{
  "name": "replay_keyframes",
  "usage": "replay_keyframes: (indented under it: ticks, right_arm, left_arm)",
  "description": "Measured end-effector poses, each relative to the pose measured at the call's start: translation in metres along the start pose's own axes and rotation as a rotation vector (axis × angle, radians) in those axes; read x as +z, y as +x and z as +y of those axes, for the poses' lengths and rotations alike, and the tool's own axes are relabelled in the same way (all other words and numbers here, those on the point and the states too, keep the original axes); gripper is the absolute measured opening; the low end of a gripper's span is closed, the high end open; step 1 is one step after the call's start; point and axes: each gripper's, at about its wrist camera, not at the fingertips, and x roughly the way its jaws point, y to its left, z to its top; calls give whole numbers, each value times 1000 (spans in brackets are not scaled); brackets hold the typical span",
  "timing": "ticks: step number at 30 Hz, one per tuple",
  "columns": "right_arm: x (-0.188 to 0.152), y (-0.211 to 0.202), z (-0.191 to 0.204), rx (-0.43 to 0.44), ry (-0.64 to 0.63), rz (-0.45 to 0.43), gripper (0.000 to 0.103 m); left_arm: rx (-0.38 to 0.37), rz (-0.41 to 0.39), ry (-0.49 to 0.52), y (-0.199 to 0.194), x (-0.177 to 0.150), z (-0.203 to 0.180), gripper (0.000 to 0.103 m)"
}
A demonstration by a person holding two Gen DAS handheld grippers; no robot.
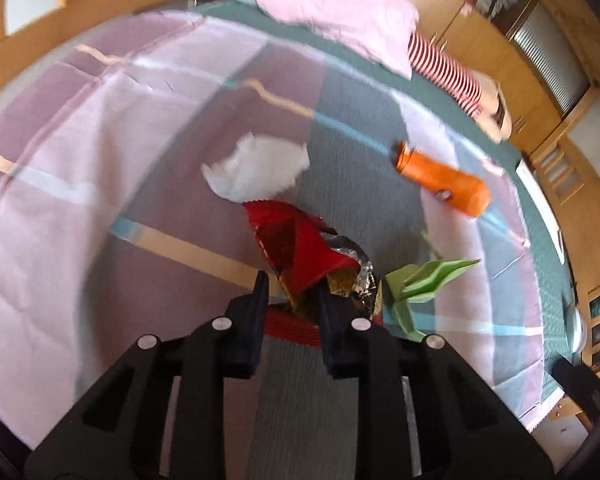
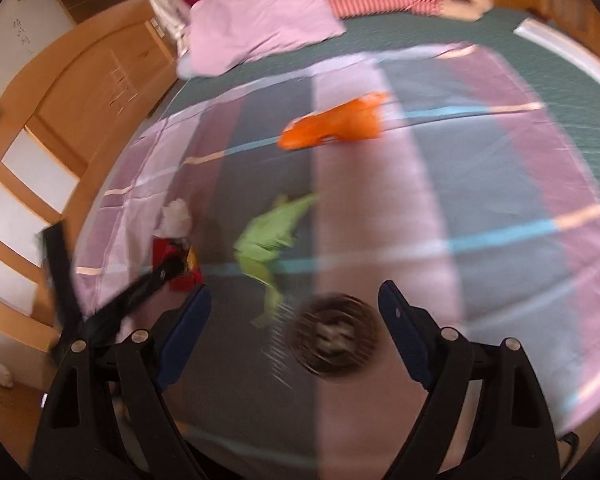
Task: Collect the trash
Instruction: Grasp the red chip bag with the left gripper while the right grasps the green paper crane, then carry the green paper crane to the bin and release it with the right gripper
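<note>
Trash lies on a bed's striped sheet (image 1: 60, 200). A red foil snack wrapper (image 1: 300, 256) sits between my left gripper's (image 1: 294, 284) fingers, which stand close around its near end. A crumpled white tissue (image 1: 256, 168) lies just beyond it. A green paper scrap (image 1: 424, 284) lies to the right, and an orange bottle (image 1: 444, 178) farther right. My right gripper (image 2: 294, 300) is open above a round dark blurred object (image 2: 334, 338). The right wrist view also shows the green scrap (image 2: 268, 240), the orange bottle (image 2: 336, 124), the wrapper (image 2: 172, 256) and the tissue (image 2: 178, 216).
A pink pillow (image 1: 340, 12) and a red-striped cushion (image 1: 452, 72) lie at the bed's far end. Wooden cabinets (image 1: 560, 80) surround the bed. The left gripper's arm (image 2: 112, 312) shows at the left of the right wrist view.
</note>
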Motion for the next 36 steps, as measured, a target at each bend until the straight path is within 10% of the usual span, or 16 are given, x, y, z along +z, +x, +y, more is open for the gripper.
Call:
replay_keyframes:
  ticks: [12,17,36]
  right_arm:
    - [30,120,21,-169,56,106,82]
    - [26,120,28,-196,-25,103,50]
    - [-39,-19,31,-69,-172,-1,40]
  left_arm:
    - [87,-264,114,-90,-29,0,24]
    - [86,-262,113,-89,-27,-2,24]
    - [82,-225,192,-94,-71,-17,24]
